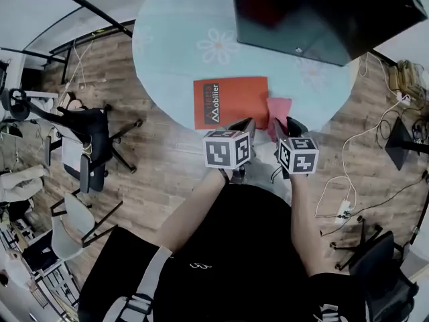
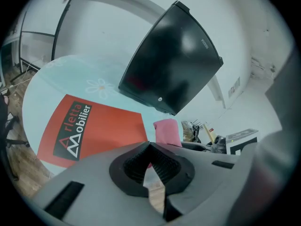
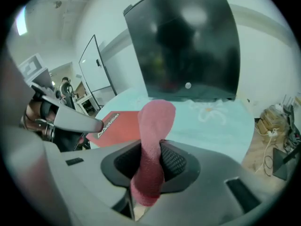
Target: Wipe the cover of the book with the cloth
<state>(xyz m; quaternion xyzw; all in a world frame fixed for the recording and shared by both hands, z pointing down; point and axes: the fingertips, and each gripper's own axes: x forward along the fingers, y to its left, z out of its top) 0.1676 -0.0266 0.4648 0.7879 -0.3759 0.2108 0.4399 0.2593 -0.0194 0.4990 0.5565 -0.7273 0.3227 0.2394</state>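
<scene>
An orange-red book (image 1: 231, 101) lies flat near the front edge of the round pale blue table (image 1: 167, 59). A pink cloth (image 1: 279, 109) stands up from my right gripper (image 1: 285, 123), which is shut on it just right of the book's right edge. The right gripper view shows the cloth (image 3: 155, 135) pinched between the pads, with the book (image 3: 120, 125) beyond to the left. My left gripper (image 1: 247, 123) hovers at the book's near right corner, jaws shut on nothing. Ahead of it in the left gripper view are the book (image 2: 94, 131) and the cloth (image 2: 167, 132).
A large black box (image 1: 322, 15) stands at the back right of the table, close behind the book. Office chairs (image 1: 87, 146) stand on the wood floor to the left. Cables and a power strip (image 1: 345, 206) lie on the floor to the right.
</scene>
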